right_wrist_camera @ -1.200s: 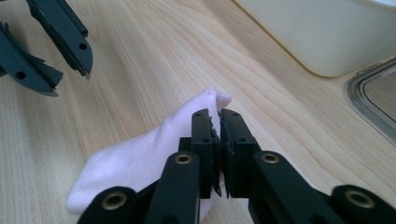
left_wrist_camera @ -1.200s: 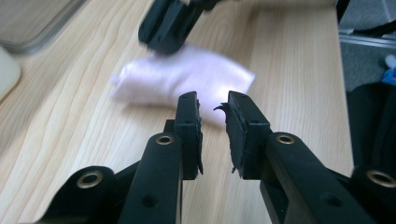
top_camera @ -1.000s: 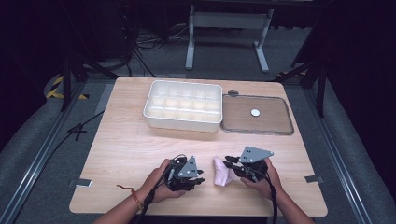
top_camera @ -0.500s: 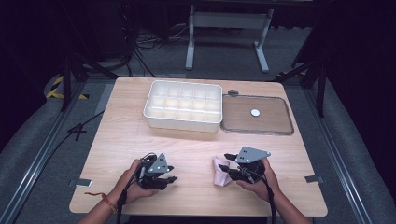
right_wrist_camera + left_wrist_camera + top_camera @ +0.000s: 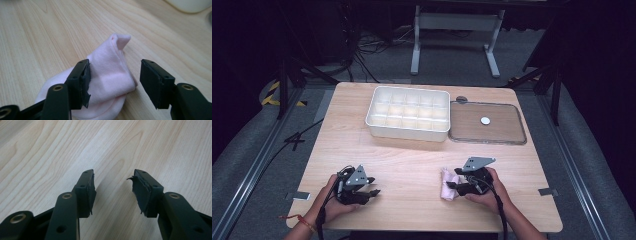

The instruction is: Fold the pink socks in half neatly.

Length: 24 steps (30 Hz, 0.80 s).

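A folded pale pink cloth (image 5: 445, 185) lies on the wooden table (image 5: 412, 160) near its front edge. My right gripper (image 5: 453, 185) points left at it. In the right gripper view the cloth (image 5: 112, 75) sits between the jaws of the right gripper (image 5: 115, 68), which have just been opening; the right pad (image 5: 150, 82) stands clear of the fabric. My left gripper (image 5: 371, 192) is well to the left of the cloth. Its jaws have just been opening too, and the left gripper (image 5: 113, 180) has only bare wood between them.
A white tray (image 5: 407, 127) with several compartments stands at the back middle of the table. A clear flat lid (image 5: 502, 131) with a small white knob lies to its right. Grey floor and black rails surround the table.
My left gripper has slid left along the front edge, away from the cloth. The right gripper's jaws have spread apart around the cloth, which stays on the table.
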Tool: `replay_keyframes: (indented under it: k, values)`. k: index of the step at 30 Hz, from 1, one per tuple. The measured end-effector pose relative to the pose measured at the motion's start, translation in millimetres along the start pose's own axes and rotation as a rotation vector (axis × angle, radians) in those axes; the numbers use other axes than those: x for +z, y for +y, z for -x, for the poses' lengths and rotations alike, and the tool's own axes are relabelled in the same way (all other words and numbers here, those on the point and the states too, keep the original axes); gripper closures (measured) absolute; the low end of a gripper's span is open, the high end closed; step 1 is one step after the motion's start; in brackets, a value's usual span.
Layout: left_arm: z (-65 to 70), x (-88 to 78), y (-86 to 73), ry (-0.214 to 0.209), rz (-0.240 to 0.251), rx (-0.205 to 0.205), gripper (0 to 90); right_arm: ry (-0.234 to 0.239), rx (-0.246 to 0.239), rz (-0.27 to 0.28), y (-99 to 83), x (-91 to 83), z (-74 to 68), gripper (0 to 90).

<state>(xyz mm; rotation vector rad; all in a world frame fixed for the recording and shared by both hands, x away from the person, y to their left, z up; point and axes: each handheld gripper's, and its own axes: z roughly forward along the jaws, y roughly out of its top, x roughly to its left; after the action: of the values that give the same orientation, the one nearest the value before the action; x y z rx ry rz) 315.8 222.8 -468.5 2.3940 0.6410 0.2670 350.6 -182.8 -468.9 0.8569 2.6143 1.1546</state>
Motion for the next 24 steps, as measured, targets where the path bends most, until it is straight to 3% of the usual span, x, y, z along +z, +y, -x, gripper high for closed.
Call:
replay_keyframes:
  k: [5, 12, 17, 21, 24]
  values:
    - [-1.5, 0.0, -2.1, -0.008, 0.007, -0.004, 50.0, 0.097, 0.100, 0.004, -5.6, 4.2, 14.2, 40.2]
    - [-4.9, 4.1, -7.4, -0.050, 0.062, -0.045, 40.5, 0.167, 0.105, -0.014, -3.4, 5.6, 15.9, 54.4]
    - [-4.0, 9.2, -10.6, -0.035, 0.111, -0.032, 31.9, 0.211, 0.123, -0.021, -2.9, 6.9, 18.0, 62.7]
    - [-3.8, 10.8, -9.0, -0.023, 0.105, -0.046, 27.2, 0.193, 0.090, -0.022, -1.0, 6.1, 14.7, 66.3]
    - [-4.4, 12.3, -7.2, 0.009, 0.084, -0.073, 18.5, 0.167, 0.059, -0.023, 0.8, 4.2, 10.0, 67.9]
